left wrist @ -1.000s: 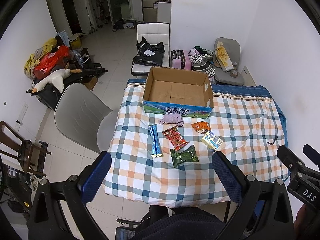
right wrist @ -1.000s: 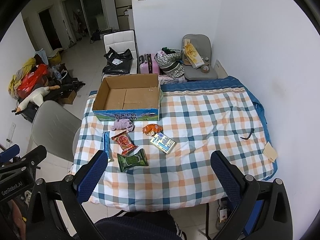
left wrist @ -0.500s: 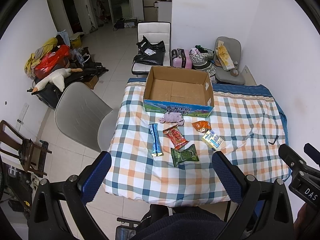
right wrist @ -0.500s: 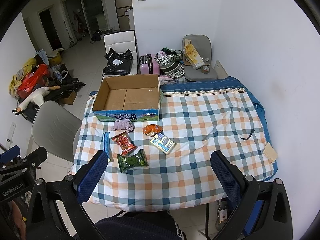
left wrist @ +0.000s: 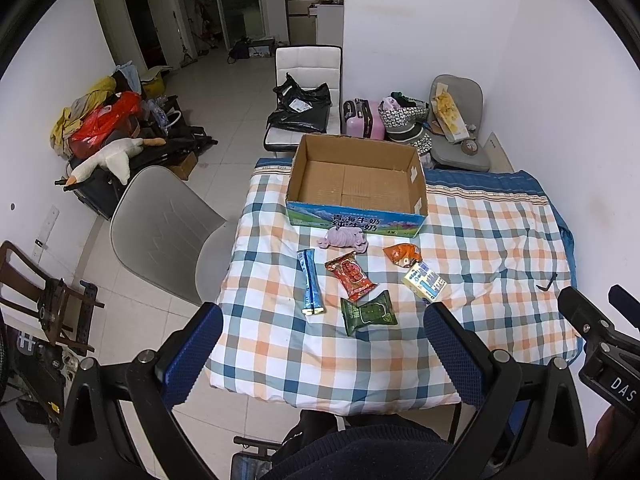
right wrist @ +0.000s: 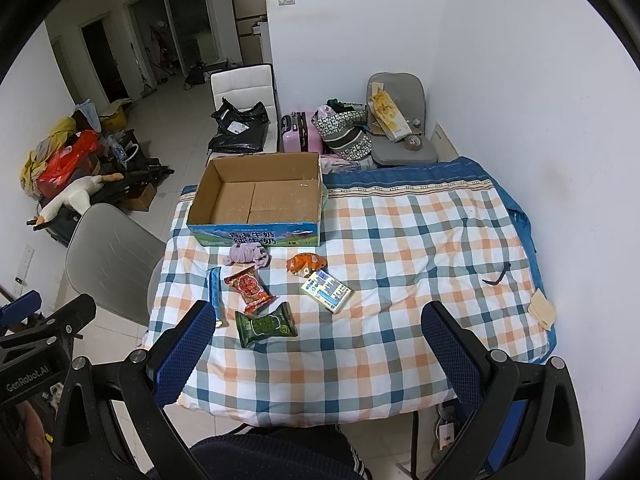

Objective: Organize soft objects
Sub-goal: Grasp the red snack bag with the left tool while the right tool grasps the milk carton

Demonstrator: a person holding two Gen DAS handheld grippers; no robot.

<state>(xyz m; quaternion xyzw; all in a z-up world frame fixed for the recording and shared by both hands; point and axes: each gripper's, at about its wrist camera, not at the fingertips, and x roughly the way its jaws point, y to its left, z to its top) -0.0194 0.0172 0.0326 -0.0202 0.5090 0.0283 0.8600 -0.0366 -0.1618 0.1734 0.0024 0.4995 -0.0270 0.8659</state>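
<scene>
Left gripper (left wrist: 322, 344): fingers spread wide, nothing between them; it hangs above the near edge of the table, well short of every item.
Blue stick (left wrist: 310, 282): leftmost of the group, a long narrow pack lying flat, lengthwise toward the box.
Purple toy (left wrist: 345, 237): a small plush lying just in front of the box's printed wall, near it; whether it touches the wall cannot be told.
Red pack (left wrist: 351, 275): flat on the cloth, between the blue stick and the orange pack.
Green pack (left wrist: 370, 313): nearest the person, just beside the near corner of the red pack.
Orange pack (left wrist: 403, 254): crumpled, to the right of the toy.
Yellow box (left wrist: 424, 287): small carton with blue print, just beside the orange pack, rightmost of the group.
Box (left wrist: 416, 178): open cardboard carton at the far side of the table, its floor bare.
Table (right wrist: 420, 248): covered by a checked cloth; a dark strap (right wrist: 497, 275) and a tan pad (right wrist: 542, 307) lie well apart at its right edge.
Right gripper (right wrist: 316, 354): fingers parted and bare, above the near edge.
Progress: judged not begun, since nothing is in the box and all six items lie on the cloth.
Left to do: likely every pick and drop into the box.
</scene>
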